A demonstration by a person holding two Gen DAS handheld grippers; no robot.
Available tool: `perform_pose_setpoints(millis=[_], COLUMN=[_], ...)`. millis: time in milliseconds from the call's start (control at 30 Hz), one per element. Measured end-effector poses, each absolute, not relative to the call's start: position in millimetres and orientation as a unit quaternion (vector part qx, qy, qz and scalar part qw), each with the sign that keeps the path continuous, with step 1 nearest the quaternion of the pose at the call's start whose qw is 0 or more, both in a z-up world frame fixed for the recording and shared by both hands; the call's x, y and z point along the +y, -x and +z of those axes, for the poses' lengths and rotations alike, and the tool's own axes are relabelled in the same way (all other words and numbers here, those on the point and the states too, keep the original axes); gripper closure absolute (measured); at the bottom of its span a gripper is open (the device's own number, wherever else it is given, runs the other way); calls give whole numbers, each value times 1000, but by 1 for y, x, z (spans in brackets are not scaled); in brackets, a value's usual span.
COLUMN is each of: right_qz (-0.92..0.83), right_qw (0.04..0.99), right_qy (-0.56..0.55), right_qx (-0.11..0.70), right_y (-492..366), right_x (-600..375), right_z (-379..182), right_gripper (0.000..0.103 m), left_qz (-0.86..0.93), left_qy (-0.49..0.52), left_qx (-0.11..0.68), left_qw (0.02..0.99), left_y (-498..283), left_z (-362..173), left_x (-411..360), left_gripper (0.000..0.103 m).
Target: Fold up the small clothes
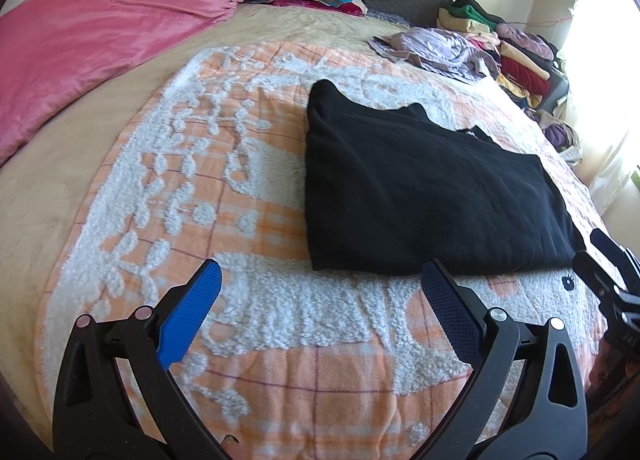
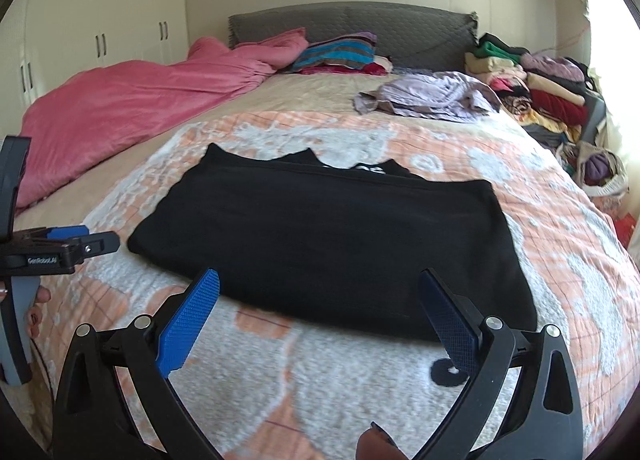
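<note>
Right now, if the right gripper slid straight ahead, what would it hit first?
Probably the near edge of the folded black fleece garment, lying just ahead of the open right gripper on the orange-and-white fluffy blanket; depth is uncertain.

**Garment mid-blanket, grippers at its near edge**

The garment [image 2: 320, 236] lies flat on the blanket [image 2: 304, 380], which covers the bed's near part. Behind it, a crumpled cloth [image 2: 428, 98]; to the right of that, a clothes pile [image 2: 540, 92]. A duvet [image 2: 132, 100] lies left, pillows [image 2: 340, 54] against the headboard [image 2: 360, 20]. The left gripper [image 1: 320, 292] and right gripper [image 2: 318, 300] hover before the garment, jaws spread.
</note>
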State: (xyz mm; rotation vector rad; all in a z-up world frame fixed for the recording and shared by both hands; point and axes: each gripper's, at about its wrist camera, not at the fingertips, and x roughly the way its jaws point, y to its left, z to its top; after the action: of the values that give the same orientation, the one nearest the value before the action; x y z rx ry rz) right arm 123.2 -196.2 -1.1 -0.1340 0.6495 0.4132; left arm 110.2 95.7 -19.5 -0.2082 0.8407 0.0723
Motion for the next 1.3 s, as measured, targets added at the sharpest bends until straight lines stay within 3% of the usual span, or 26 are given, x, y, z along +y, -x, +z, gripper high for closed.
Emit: perform_pose_setpoints(millis=[1300], right_qz=[266], right_qw=[886], right_qy=[200], right_qx=[323], right_y=[-118], right_x=[-68], right_z=[-38], right_gripper=[4], left_qz=[72], left_qy=[97], left_qx=[414], left_qw=[902], left_y=[-138], left_z=[-25], left_x=[145], left_gripper=[9])
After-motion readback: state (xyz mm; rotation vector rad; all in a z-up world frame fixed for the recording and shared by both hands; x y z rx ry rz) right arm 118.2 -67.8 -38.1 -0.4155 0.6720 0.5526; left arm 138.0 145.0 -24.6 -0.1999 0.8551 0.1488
